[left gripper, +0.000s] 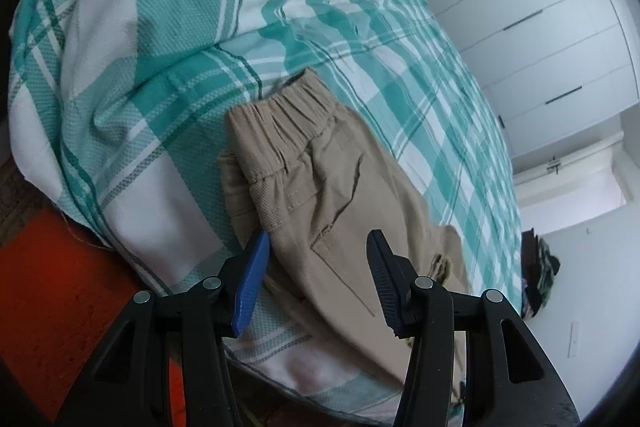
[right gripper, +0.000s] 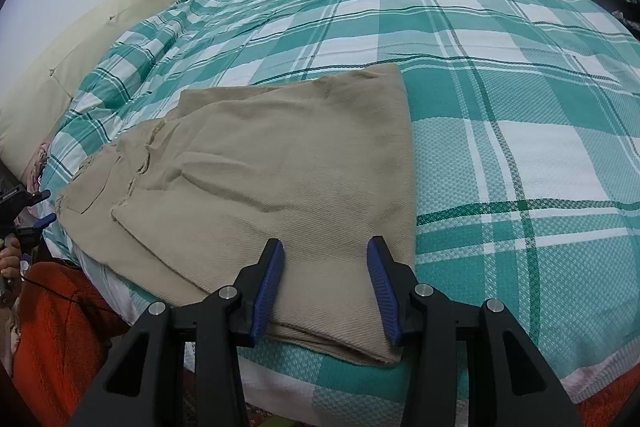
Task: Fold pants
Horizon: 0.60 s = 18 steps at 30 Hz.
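Note:
Beige pants [left gripper: 320, 187] lie folded lengthwise on a teal plaid bed cover [left gripper: 160, 67]. In the left wrist view the elastic waistband [left gripper: 296, 111] points away, and my left gripper [left gripper: 319, 241] hovers over the hip and pocket area, jaws apart, its left pad at the fabric's edge. In the right wrist view the pants [right gripper: 280, 167] stretch away to the left. My right gripper [right gripper: 325, 245] stands open above the near folded end, the cloth lying flat between its fingers. The left gripper [right gripper: 47, 205] shows small at the far left by the waist end.
The bed cover [right gripper: 500, 107] spreads wide to the right and back. A cream pillow [right gripper: 80, 67] lies at the left. White wardrobe doors [left gripper: 540, 27] stand behind. Orange-red fleece [right gripper: 60, 327] and a hand [right gripper: 8, 259] are below the bed edge. Dark clothes [left gripper: 540, 267] are piled beyond.

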Available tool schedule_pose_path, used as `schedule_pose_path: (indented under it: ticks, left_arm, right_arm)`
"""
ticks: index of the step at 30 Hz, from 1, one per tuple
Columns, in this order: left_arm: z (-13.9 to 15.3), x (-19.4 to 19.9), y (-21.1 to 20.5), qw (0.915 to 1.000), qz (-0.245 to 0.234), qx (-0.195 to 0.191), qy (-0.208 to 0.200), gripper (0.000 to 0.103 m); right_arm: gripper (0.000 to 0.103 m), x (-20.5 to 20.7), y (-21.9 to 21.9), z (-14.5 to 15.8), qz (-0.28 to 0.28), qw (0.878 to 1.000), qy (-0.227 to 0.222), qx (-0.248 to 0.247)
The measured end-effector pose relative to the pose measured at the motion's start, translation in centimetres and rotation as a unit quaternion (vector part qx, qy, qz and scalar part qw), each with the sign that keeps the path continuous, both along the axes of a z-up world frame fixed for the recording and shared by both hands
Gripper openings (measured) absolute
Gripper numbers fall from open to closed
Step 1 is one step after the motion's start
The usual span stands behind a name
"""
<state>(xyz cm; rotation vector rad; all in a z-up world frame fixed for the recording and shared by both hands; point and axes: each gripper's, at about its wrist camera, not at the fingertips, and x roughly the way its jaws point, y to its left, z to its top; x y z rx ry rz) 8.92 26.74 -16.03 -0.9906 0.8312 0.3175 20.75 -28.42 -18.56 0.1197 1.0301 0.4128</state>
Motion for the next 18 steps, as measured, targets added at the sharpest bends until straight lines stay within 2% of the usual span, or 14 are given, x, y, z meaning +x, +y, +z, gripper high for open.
schedule_pose_path:
  ticks: [2, 8, 10, 11, 14, 16, 18]
  left_arm:
    - [-0.3, 0.3, -0.1, 0.9999, 0.002, 0.009, 0.014, 0.052]
    - [-1.1, 1.1, 0.1, 0.9998, 0.001, 0.01, 0.015, 0.049]
    - [-1.0, 1.2, 0.3, 0.9997, 0.007, 0.018, 0.017, 0.031]
    - [-0.8, 0.9, 0.3, 0.9994, 0.012, 0.027, 0.018, 0.012]
    - [-0.6, -0.1, 0.7, 0.9997, 0.01, 0.022, 0.002, 0.008]
    - [-1.7, -0.2, 1.0, 0.9991, 0.005, 0.027, 0.033, 0.007]
    - [-2.5, 0.0, 1.0, 0.9987, 0.003, 0.026, 0.045, 0.008]
  right_arm:
    - [0.045, 0.0, 0.0, 0.0, 0.0, 1.0, -0.001, -0.001]
    - [0.045, 0.1, 0.0, 0.0, 0.0, 1.0, -0.002, 0.0]
    - [0.045, 0.1, -0.1, 0.0, 0.0, 1.0, -0.002, 0.0]
    - [0.045, 0.1, -0.1, 0.0, 0.0, 1.0, -0.002, 0.001]
    - [0.045, 0.1, -0.1, 0.0, 0.0, 1.0, -0.002, 0.001]
    - [0.045, 0.0, -0.1, 0.0, 0.0, 1.0, -0.002, 0.001]
    - [0.045, 0.1, -0.1, 0.0, 0.0, 1.0, -0.003, 0.001]
